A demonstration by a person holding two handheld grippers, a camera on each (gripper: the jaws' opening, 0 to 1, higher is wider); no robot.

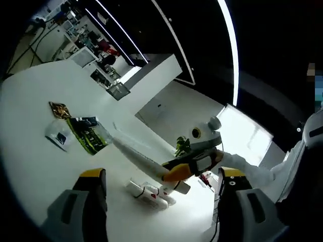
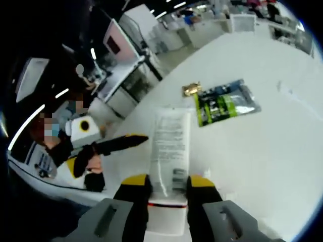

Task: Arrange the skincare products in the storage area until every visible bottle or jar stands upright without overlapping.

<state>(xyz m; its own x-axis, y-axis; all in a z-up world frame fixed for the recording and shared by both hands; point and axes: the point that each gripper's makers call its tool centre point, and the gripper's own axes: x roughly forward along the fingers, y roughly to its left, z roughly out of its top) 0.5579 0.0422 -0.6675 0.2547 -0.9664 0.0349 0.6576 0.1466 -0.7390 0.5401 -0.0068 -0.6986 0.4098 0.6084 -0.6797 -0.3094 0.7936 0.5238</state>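
In the right gripper view we see our right gripper [image 2: 169,189] with its jaws closed on the capped end of a white tube [image 2: 170,146], which is held above the white tabletop [image 2: 272,151] with its printed side towards us. Farther along the tabletop lie a green sachet [image 2: 224,107] and, just beside it, a small gold packet [image 2: 191,89].

In the left gripper view our left gripper [image 1: 161,184] has its jaws wide apart and holding nothing. There the same tube is raised over the tabletop, and below it several small white bottles [image 1: 149,194] lie on their sides close together, perhaps touching; the view is too small to tell.
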